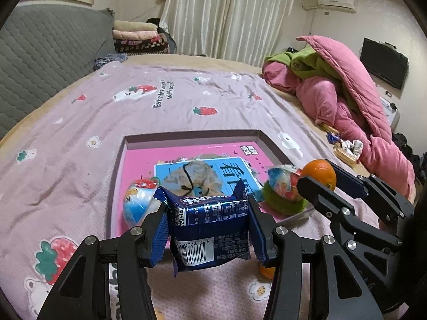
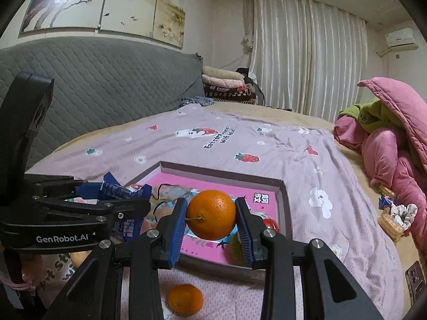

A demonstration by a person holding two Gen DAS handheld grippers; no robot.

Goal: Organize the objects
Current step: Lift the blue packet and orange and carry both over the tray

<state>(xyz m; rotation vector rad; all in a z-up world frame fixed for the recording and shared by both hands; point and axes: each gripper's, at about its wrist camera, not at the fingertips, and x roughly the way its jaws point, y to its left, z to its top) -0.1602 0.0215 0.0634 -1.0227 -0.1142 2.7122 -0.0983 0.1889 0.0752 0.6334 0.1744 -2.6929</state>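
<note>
My left gripper is shut on a dark blue snack packet, held above the bed in front of a shallow pink tray. My right gripper is shut on an orange with a short stem, lifted over the tray's near edge. The same orange and right gripper show at the right in the left wrist view; the left gripper with the blue packet shows at the left in the right wrist view. A second orange lies on the bedsheet below.
Inside the tray lie two wrapped toy eggs, a green object and a clear bag over a blue picture. A pink quilt heap rises at the right. A small basket of snacks sits beside it.
</note>
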